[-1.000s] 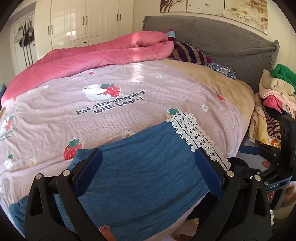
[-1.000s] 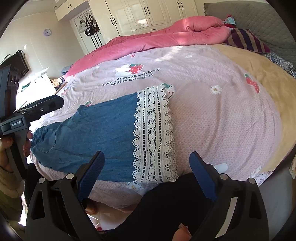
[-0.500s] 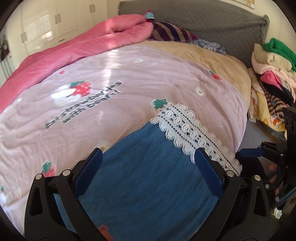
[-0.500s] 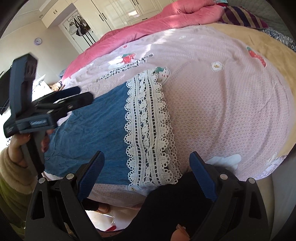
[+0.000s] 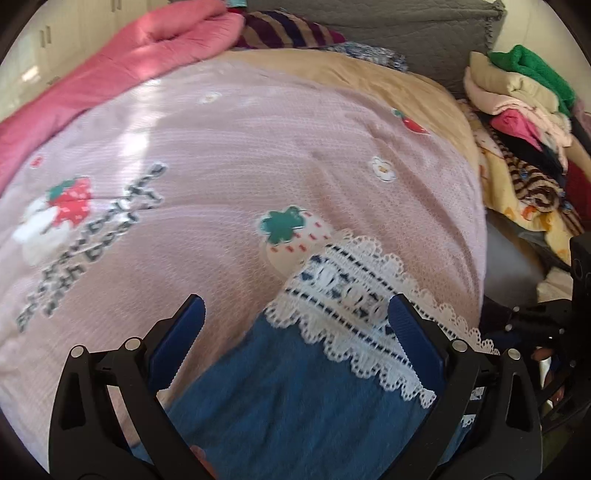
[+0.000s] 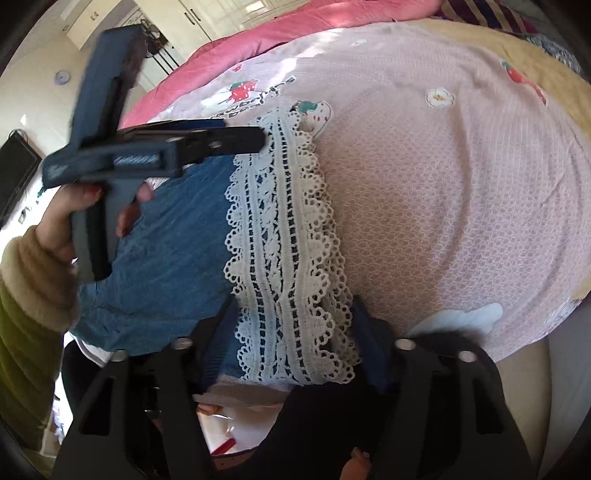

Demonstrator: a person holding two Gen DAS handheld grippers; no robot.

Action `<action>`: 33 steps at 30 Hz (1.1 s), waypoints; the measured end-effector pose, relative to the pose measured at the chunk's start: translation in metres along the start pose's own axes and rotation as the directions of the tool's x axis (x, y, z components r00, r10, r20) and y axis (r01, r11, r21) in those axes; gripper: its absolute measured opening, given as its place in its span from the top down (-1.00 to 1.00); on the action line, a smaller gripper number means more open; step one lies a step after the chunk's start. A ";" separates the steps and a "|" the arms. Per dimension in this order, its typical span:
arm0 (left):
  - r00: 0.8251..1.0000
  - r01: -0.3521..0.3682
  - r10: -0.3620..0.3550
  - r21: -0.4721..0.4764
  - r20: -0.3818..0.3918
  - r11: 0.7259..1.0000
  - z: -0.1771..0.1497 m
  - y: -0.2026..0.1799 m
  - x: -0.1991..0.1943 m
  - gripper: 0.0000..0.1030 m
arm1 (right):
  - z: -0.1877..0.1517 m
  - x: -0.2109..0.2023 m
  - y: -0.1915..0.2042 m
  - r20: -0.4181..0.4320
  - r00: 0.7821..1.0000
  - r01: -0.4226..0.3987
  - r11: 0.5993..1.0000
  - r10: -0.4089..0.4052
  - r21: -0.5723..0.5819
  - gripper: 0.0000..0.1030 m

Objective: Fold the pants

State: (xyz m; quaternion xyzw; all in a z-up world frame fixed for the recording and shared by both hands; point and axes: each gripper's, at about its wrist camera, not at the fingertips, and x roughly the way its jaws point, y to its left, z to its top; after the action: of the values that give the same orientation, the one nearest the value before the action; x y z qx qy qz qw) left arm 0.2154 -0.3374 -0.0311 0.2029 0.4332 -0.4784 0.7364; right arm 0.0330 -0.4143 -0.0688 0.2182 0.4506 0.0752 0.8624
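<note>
Blue denim pants (image 5: 295,391) with a white lace hem (image 5: 354,302) lie flat on the pink strawberry quilt (image 5: 229,173). My left gripper (image 5: 295,332) is open, its jaws straddling the far corner of the lace hem. In the right wrist view the pants (image 6: 177,236) and lace hem (image 6: 284,240) run toward me; my right gripper (image 6: 291,339) is open with its jaws on either side of the near end of the lace. The left gripper (image 6: 255,142) shows there at the hem's far end, hand-held.
A rolled pink duvet (image 5: 122,70) lies at the far side of the bed. A grey headboard (image 5: 399,26) stands behind. A pile of folded clothes (image 5: 524,122) sits right of the bed. The bed's near edge (image 6: 480,332) drops off by my right gripper.
Both grippers have moved forward to the lace hem: the left from the denim middle to the hem's far corner, the right down onto its near end. Both stayed open.
</note>
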 end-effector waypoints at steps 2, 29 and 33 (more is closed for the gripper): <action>1.000 0.026 -0.026 -0.001 -0.016 1.000 0.001 0.003 0.007 -0.81 | -0.003 -0.001 0.001 -0.003 0.999 -0.037 0.999 0.037 0.007 0.26; 0.941 0.318 -0.289 -0.160 0.178 0.935 -0.020 0.032 -0.054 0.69 | -0.003 -0.038 0.052 0.151 0.986 -0.050 0.993 0.066 -0.108 0.55; 0.932 0.322 -0.277 -0.185 0.235 0.928 -0.037 0.043 -0.080 0.69 | 0.001 -0.038 0.077 0.155 0.984 -0.057 0.984 0.084 -0.169 0.55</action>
State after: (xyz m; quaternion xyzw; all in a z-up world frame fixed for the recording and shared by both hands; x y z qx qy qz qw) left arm 0.2236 -0.2486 0.0100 0.0009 0.4312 -0.5531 0.7128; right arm 0.0170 -0.3582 -0.0054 0.1678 0.3635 0.1246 0.9079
